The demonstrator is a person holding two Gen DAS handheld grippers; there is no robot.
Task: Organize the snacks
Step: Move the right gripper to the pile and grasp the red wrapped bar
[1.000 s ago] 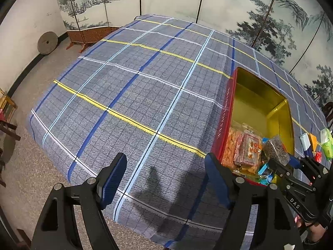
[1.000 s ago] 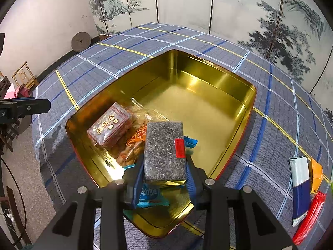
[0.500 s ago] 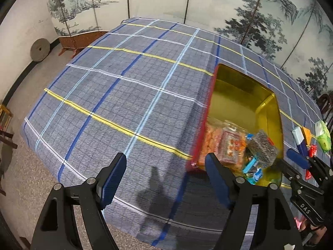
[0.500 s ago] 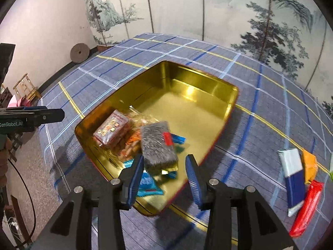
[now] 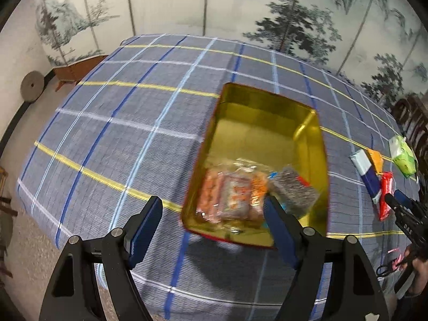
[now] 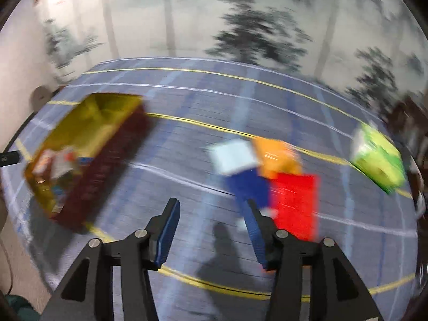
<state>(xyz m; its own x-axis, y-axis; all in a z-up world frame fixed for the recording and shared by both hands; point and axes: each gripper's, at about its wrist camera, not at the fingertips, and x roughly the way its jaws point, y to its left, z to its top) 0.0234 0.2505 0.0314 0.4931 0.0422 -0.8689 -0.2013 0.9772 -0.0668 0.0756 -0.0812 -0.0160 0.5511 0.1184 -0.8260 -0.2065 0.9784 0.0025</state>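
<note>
Snacks (image 5: 240, 195) in clear orange wrappers, with a dark speckled pack (image 5: 294, 190) beside them, sit heaped at the near end of the gold tin (image 5: 267, 123) on my plaid-covered desk (image 5: 120, 133). My left tongs (image 5: 211, 230) hang spread and empty over its near edge. My right tongs (image 6: 211, 230), jaws just opening, hold nothing above the blurred blue-white (image 6: 240, 171), orange (image 6: 278, 157) and red (image 6: 294, 203) packets; a green pack (image 6: 379, 160) lies further right.
</note>
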